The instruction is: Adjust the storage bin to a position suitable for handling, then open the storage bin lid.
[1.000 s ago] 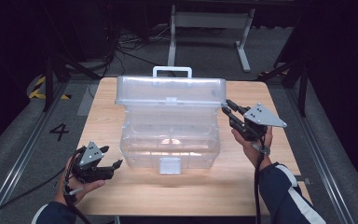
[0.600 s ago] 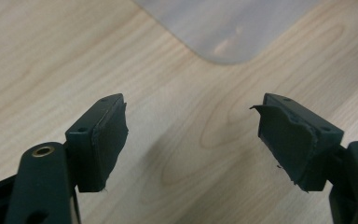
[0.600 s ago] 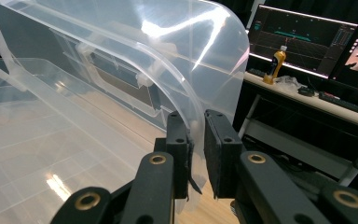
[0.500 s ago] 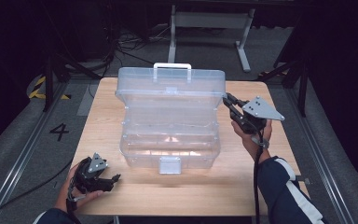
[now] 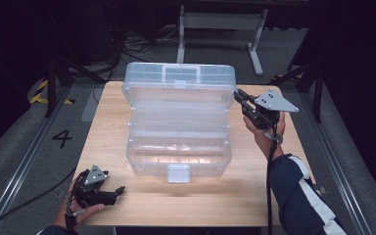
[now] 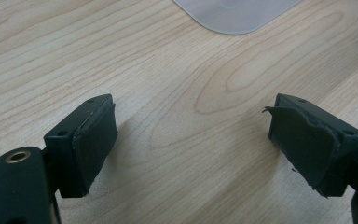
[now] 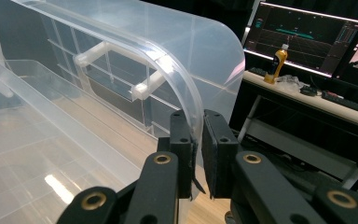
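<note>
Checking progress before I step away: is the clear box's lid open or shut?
Open: the lid stands raised, its edge pinched by the right gripper.

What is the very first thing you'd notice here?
The big clear plastic box in the middle of the wooden table, its lid tipped up at the back. The right claw pinches the lid's edge. The left claw sits open over bare wood at the near left corner.

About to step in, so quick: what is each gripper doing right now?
Left gripper: open, nothing between its fingers, just opening wider.
Right gripper: closed on the lid edge of the clear box.
</note>
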### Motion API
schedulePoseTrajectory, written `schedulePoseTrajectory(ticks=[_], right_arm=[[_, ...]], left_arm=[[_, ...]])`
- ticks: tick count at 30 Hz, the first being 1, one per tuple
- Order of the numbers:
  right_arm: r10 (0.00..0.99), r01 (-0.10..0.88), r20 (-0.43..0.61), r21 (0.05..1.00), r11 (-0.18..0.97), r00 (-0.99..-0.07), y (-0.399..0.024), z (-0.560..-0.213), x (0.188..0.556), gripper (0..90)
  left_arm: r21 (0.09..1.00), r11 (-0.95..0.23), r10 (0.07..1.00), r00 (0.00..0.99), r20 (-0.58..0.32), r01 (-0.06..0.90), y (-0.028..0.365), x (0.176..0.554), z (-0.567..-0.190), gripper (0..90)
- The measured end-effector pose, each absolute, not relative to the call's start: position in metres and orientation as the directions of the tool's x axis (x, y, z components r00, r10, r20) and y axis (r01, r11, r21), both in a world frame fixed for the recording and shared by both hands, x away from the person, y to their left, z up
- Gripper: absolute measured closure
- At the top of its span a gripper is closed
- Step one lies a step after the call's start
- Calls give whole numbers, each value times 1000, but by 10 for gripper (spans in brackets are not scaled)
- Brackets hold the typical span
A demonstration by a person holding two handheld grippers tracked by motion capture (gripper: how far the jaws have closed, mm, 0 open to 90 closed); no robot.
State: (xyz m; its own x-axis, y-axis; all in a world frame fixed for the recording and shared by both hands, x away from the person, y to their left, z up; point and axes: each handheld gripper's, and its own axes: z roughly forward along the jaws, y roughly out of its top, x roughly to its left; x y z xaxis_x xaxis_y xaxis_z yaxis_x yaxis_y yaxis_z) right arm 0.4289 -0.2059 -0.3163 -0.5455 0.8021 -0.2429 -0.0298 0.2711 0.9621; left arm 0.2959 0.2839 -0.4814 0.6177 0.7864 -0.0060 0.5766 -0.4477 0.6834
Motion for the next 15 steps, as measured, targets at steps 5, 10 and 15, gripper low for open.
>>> schedulePoseTrajectory(ticks=[5,10,15], right_arm=[[798,-16,-236,962,273,-554,-207,-313,435,837],[798,0,-228,961,275,-558,-206,-309,441,837],[798,11,-216,963,268,-563,-207,-308,446,838]], left_arm=[[683,-449,786,618,-4,576,284,296,-481,155],[682,-450,784,621,-8,577,284,296,-481,154],[680,-458,782,623,2,573,284,297,-481,150]])
